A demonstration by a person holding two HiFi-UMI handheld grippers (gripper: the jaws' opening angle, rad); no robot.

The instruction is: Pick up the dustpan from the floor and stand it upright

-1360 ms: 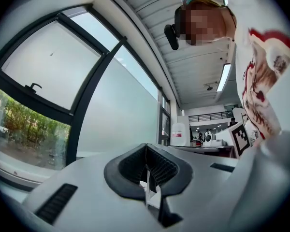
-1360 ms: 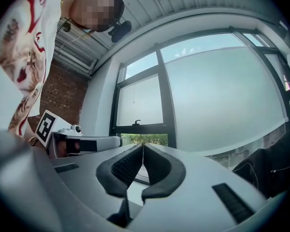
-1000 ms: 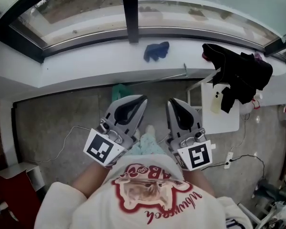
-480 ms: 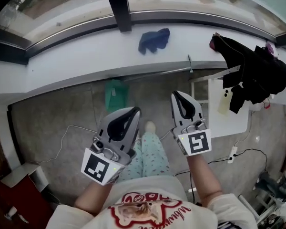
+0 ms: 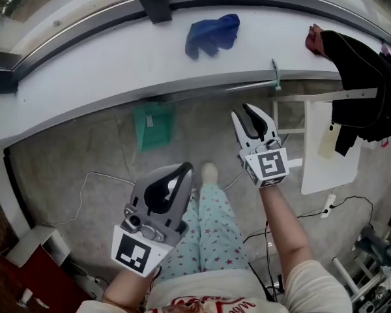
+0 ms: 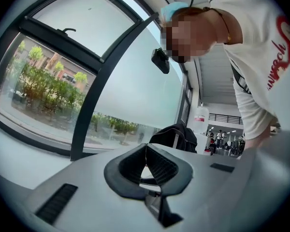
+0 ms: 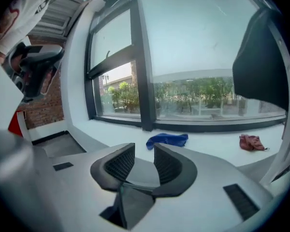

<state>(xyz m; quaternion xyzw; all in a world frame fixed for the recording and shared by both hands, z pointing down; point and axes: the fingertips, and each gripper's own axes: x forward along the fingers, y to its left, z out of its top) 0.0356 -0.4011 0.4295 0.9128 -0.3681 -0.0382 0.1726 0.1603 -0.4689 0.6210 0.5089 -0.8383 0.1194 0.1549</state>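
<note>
The green dustpan (image 5: 153, 126) lies flat on the grey floor below the white sill. A thin metal rod (image 5: 215, 95) runs from it to the right along the sill's foot and ends in a green tip (image 5: 274, 78). My right gripper (image 5: 249, 111) is held out just below that rod; its jaws have just been opening and stand apart with nothing between the pads (image 7: 121, 162). My left gripper (image 5: 184, 169) hangs lower and nearer my body, to the right of and below the dustpan. Its jaws (image 6: 146, 146) meet at the tips, holding nothing.
A blue cloth (image 5: 212, 34) and a red rag (image 5: 315, 38) lie on the sill. Black clothing (image 5: 368, 90) hangs over a white stand (image 5: 326, 155) at the right. Cables (image 5: 98, 178) and a power strip (image 5: 330, 204) lie on the floor. My leg (image 5: 212, 227) is between the grippers.
Both grippers have sunk toward the floor. The right one has reached out farther toward the rod and its jaws have parted. The left stays shut near my leg.
</note>
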